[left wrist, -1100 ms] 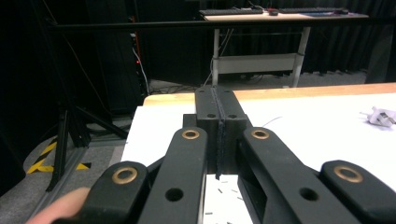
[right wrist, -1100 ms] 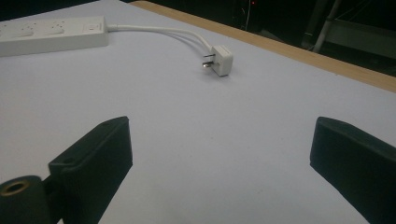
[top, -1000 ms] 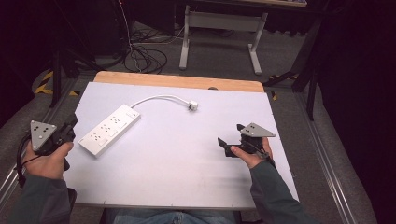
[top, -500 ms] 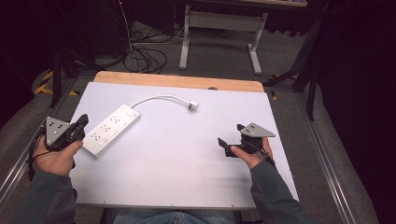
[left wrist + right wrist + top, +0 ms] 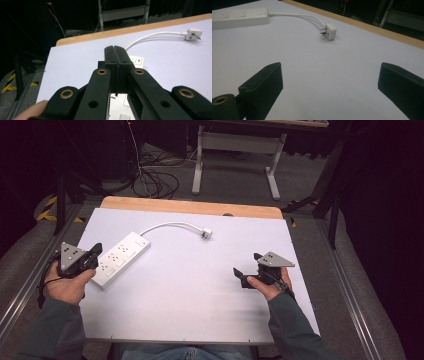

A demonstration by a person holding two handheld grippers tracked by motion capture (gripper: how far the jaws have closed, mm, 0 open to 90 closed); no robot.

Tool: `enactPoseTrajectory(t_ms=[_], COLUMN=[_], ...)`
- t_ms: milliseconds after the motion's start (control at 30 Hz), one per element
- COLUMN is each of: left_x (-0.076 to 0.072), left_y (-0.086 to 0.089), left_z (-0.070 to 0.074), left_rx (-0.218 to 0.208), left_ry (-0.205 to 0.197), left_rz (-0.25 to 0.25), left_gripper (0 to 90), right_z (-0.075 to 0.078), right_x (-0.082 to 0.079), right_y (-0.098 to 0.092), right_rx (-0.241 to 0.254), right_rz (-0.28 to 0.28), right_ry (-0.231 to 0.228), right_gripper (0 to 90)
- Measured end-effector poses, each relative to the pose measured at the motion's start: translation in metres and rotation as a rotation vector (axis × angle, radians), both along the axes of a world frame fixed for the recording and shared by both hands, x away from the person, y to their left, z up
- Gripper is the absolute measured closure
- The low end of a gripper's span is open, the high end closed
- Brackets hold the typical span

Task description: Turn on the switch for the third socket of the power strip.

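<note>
A white power strip (image 5: 120,257) lies slantwise on the left part of the white table (image 5: 200,300). Its white cable (image 5: 170,225) curves right to a plug (image 5: 206,233) lying loose near the back middle. My left gripper (image 5: 96,251) is shut with nothing in it, its tips over the strip's near left side. In the left gripper view the closed jaws (image 5: 116,58) hang just above the strip (image 5: 137,61), with the plug (image 5: 193,34) far right. My right gripper (image 5: 248,265) is open at the right, empty, pointing at the plug (image 5: 329,31) and strip (image 5: 239,17).
A wooden strip (image 5: 190,206) borders the table's far edge. Beyond it on the floor stand a grey metal desk frame (image 5: 235,150) and a tangle of dark cables (image 5: 150,175). Metal rails (image 5: 25,295) run along both table sides.
My left gripper has moved right and forward from the table's left edge until its shut jaws are over the power strip. The right gripper has stayed put.
</note>
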State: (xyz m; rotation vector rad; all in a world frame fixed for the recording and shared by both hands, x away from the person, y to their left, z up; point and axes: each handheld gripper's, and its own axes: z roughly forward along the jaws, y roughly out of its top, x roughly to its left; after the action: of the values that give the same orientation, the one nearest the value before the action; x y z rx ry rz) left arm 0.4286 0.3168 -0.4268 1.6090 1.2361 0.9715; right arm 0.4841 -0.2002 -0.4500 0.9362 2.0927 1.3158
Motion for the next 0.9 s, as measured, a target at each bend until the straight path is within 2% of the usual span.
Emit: enactPoseTrajectory(t_ms=[533,900], left_x=[0.007,0.010], left_y=[-0.002,-0.003], left_z=[-0.007,-0.011], left_rx=[0.023,0.034], left_ry=[0.102,0.155], left_rz=[-0.026,-0.041], left_gripper=[90.0,90.0], right_z=[0.000,0.000], right_x=[0.000,0.000], right_y=[0.000,0.000], right_rx=[-0.001,-0.002], right_rz=[0.001,0.001], right_ry=[-0.002,-0.002], right_gripper=[6.4,6.4])
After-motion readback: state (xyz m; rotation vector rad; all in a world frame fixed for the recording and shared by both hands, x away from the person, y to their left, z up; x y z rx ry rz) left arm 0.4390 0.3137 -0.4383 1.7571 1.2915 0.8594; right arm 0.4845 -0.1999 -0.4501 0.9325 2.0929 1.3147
